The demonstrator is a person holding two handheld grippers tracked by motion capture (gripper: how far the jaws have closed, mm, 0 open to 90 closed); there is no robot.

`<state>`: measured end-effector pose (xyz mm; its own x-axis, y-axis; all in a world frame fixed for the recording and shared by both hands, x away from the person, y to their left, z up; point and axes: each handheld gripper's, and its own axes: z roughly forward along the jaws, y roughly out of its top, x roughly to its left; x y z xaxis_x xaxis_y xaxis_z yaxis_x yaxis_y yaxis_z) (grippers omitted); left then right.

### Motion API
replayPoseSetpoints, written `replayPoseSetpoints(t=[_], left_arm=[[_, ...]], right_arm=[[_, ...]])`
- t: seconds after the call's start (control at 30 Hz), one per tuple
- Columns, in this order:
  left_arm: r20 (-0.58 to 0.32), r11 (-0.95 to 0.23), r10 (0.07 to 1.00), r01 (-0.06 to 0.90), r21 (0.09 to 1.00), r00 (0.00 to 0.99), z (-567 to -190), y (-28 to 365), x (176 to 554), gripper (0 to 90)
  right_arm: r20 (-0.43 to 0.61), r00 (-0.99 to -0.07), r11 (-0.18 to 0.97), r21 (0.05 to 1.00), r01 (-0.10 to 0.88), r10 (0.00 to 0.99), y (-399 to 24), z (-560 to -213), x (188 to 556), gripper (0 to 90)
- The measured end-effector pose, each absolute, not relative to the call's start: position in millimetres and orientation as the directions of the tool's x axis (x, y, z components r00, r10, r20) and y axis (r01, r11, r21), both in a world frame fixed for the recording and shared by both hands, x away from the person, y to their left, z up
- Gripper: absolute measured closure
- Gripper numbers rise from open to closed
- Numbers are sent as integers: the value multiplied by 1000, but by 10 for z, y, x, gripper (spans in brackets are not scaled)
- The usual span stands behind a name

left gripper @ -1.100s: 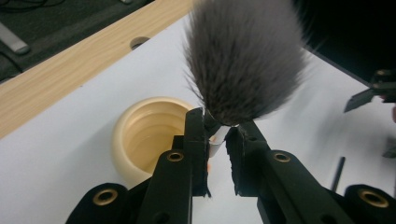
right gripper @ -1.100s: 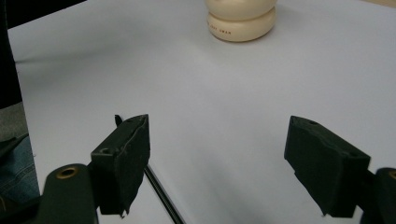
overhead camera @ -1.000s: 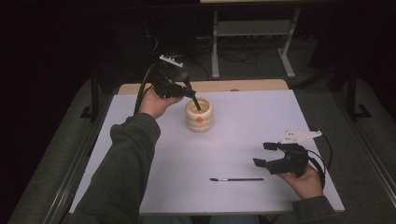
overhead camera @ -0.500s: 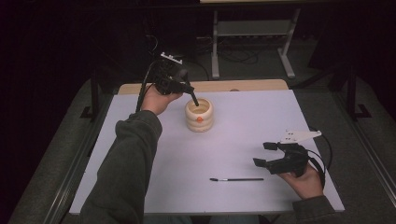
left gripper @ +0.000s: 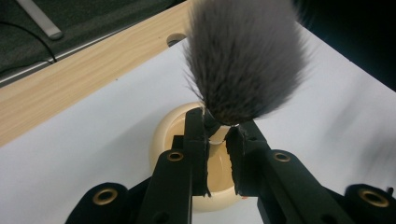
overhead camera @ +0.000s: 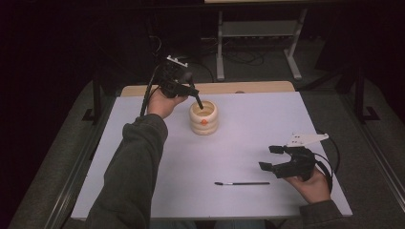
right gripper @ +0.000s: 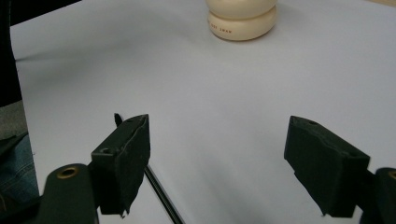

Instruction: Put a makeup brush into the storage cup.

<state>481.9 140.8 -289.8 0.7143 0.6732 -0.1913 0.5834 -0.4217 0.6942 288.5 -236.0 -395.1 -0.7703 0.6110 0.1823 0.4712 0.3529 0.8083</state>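
Table (overhead camera: 248,143): flat white top, with a strip of pale wood (overhead camera: 248,87) along its far edge.

Cream ribbed ceramic pot (overhead camera: 203,118), round and open-mouthed, with an orange dot on its near side: stands upright on the table's far half, left of centre. In the right gripper view its base (right gripper: 241,21) sits at the top edge, well apart from that side's tongs.

Left tongs (overhead camera: 197,101): held above the pot's rim, pointing down toward its mouth. Jaws nearly together, pinching the handle of a makeup brush with a fluffy grey head (left gripper: 245,58). In the left gripper view the bristles fan upward past the tips, and the pot's mouth (left gripper: 175,130) lies directly behind them.

Right tongs (overhead camera: 270,157): low over the table's near right part, jaws wide apart, nothing between them.

Thin black stick-like brush (overhead camera: 241,183): lies flat on the table, just left of the right tongs. Part of its shaft (right gripper: 161,193) passes beside one jaw without contact.
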Motion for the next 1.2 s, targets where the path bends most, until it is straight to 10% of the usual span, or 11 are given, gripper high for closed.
replayPoseSetpoints(t=[1.2], left_arm=[[-173, -455, 697, 616, 643, 696, -3282, 1399, 4759, 720]], right_arm=[[176, -782, 378, 798, 469, 597, -2294, -3972, 2886, 217]])
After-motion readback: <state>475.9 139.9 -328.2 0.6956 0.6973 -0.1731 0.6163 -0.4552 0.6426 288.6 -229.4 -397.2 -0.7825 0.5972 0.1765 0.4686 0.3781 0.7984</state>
